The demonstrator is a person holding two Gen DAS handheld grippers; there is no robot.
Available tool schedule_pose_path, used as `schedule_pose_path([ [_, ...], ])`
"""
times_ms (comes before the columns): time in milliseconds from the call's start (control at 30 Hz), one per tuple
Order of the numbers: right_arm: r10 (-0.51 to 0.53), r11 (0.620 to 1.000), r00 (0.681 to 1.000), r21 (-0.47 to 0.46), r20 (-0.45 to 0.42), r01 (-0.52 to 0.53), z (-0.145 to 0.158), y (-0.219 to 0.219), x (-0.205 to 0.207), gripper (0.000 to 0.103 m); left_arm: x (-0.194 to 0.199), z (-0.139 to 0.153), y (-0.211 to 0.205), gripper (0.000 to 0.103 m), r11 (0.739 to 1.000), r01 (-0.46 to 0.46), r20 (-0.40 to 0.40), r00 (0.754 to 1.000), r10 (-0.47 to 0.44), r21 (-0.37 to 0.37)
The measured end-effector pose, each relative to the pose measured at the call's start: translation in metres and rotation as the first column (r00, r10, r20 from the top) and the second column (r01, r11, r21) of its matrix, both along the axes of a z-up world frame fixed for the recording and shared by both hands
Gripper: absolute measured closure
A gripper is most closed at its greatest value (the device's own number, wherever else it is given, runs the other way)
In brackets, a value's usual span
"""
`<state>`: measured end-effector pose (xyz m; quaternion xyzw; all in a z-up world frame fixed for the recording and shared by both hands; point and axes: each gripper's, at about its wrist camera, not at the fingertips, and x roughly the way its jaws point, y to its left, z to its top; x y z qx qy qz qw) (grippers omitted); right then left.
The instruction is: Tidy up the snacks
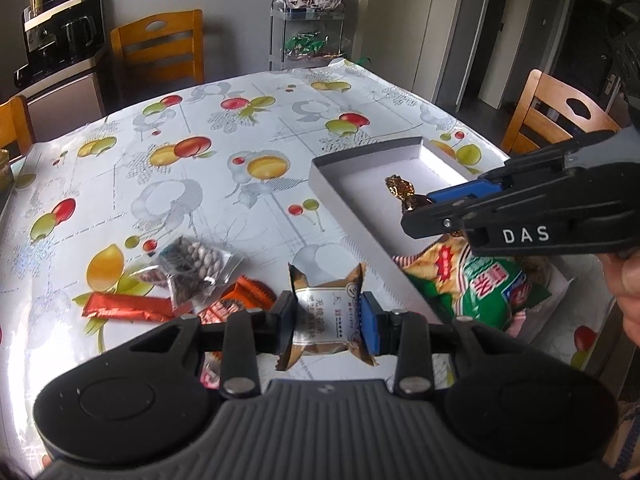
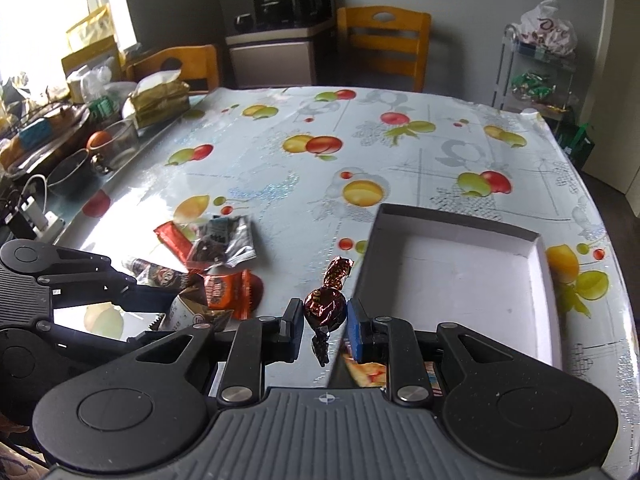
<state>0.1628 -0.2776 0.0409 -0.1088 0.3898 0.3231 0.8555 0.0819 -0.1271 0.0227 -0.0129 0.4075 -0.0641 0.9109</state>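
My left gripper (image 1: 327, 320) is shut on a brown-and-white wrapped cake packet (image 1: 326, 316), held above the table beside the white box. My right gripper (image 2: 323, 322) is shut on a brown foil-wrapped candy (image 2: 325, 306), held at the left wall of the white shallow box (image 2: 536, 268). In the left wrist view the right gripper (image 1: 418, 210) reaches over the box (image 1: 360, 208) with the candy (image 1: 400, 190) at its tip. A green and yellow snack bag (image 1: 476, 280) lies in the box's near end. Loose snacks (image 1: 192, 276) lie in a pile on the table; they also show in the right wrist view (image 2: 216, 256).
The table has a fruit-print cloth (image 1: 240, 140). Wooden chairs (image 1: 160, 48) stand around it. A wire cart with bags (image 1: 308, 28) is behind. Dishes, a bowl and packets (image 2: 80, 140) crowd the table's left edge in the right wrist view. A coffee machine (image 1: 60, 32) sits on a cabinet.
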Motion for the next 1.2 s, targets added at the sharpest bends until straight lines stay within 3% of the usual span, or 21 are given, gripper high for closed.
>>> schedule_pose_path([
  [1000, -0.215, 0.977, 0.976, 0.007, -0.020, 0.215, -0.005, -0.096, 0.034, 0.078, 0.063, 0.009, -0.076, 0.070, 0.988, 0.157, 0.009, 0.988, -0.157, 0.011],
  [1200, -0.232, 0.973, 0.972, 0.000, -0.027, 0.232, -0.009, -0.108, 0.036, 0.078, 0.080, 0.006, -0.082, 0.070, 0.988, 0.152, 0.007, 0.988, -0.152, 0.019],
])
